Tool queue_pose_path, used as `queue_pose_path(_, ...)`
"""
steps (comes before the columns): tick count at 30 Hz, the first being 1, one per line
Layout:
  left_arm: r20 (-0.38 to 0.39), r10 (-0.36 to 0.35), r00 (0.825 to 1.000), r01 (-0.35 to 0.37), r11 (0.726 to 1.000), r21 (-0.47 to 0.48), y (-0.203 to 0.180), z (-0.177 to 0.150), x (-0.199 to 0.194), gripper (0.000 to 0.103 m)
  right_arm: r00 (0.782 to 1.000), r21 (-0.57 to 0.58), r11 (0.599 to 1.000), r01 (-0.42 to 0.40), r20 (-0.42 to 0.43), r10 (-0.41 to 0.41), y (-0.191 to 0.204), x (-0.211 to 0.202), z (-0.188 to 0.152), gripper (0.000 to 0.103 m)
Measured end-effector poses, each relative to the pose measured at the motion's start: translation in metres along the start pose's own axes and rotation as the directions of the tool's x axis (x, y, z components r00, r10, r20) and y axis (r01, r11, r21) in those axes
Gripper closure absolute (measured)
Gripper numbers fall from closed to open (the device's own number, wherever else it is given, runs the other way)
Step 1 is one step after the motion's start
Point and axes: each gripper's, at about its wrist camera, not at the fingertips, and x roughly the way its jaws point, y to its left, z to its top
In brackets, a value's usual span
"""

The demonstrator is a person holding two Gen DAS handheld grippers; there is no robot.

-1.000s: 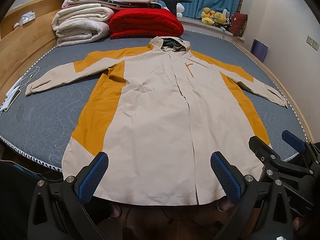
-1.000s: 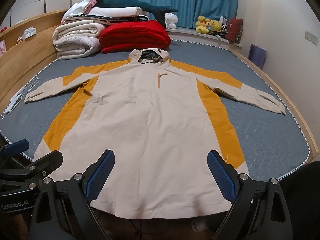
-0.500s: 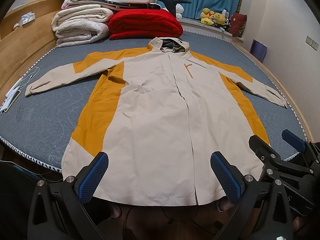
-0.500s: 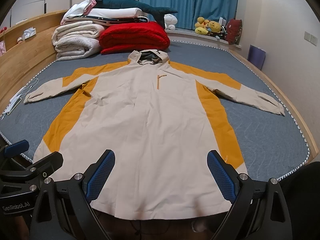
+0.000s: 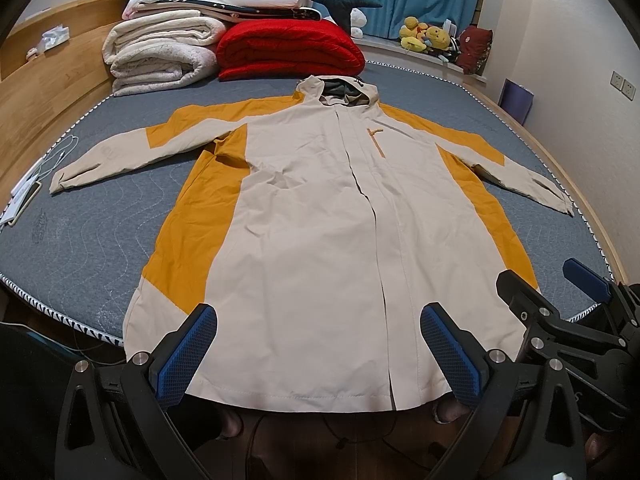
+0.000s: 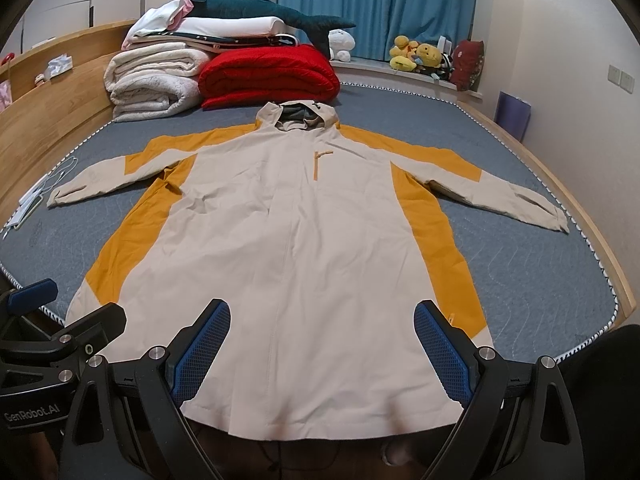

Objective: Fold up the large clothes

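We note almost no change from a second ago: both tools hold their station past the foot of the bed (image 5: 72, 240), the view only drifting slightly, so we judge folding not yet begun. The left tool (image 5: 318, 346) stands wide open, empty; the right tool (image 6: 322, 344) likewise. Ahead of both lies the coat (image 5: 320, 216), front up and fully spread, sleeves out to either side, hood farthest from us, hem hanging over the near edge just under the pads. Cream body, mustard side panels, light creasing.
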Motion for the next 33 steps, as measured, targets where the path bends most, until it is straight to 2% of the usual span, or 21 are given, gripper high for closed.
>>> queue_pose_path(7, 0.004, 0.002, 1.0, -0.002, 1.0, 0.003, -0.003, 0.003, -0.002, 0.002, 1.0, 0.0, 1.0, -0.001, 0.0, 0.001, 0.001, 0.001, 0.0, 0.01)
queue_pose_path(12, 0.048, 0.017, 0.999, -0.018, 0.999, 0.029, -0.006, 0.008, -0.009, 0.007, 1.0, 0.0, 1.0, -0.003, 0.003, 0.003, 0.001, 0.0, 0.0, 0.01)
queue_pose_path(17, 0.105, 0.036, 0.994, -0.04, 0.998, 0.042, -0.003, 0.022, -0.022, 0.027, 1.0, 0.01, 1.0, -0.011, 0.018, 0.011, 0.0, -0.003, 0.01, 0.01)
queue_pose_path(19, 0.13, 0.023, 0.991, -0.026, 0.999, 0.022, 0.002, 0.031, -0.033, 0.03, 1.0, 0.019, 1.0, -0.015, 0.026, 0.014, -0.002, -0.005, 0.014, 0.01)
queue_pose_path(23, 0.19, 0.039, 0.981, -0.046, 0.999, 0.028, 0.008, 0.05, -0.053, 0.037, 0.999, 0.035, 0.999, -0.021, 0.05, 0.019, -0.008, -0.011, 0.021, 0.01)
queue_pose_path(26, 0.236, 0.06, 0.97, -0.066, 0.998, 0.017, 0.013, 0.066, -0.058, 0.037, 0.997, 0.026, 1.0, -0.01, 0.077, 0.008, -0.013, -0.015, 0.026, 0.01)
queue_pose_path(31, 0.301, 0.078, 0.951, -0.091, 0.995, 0.029, 0.022, 0.1, -0.041, 0.038, 0.984, 0.012, 1.0, 0.001, 0.177, -0.003, -0.029, -0.029, 0.046, 0.01)
queue_pose_path(33, 0.331, 0.055, 0.942, -0.076, 0.996, 0.049, 0.024, 0.122, -0.031, 0.039, 0.98, 0.0, 1.0, 0.004, 0.201, -0.004, -0.034, -0.03, 0.059, 0.01)
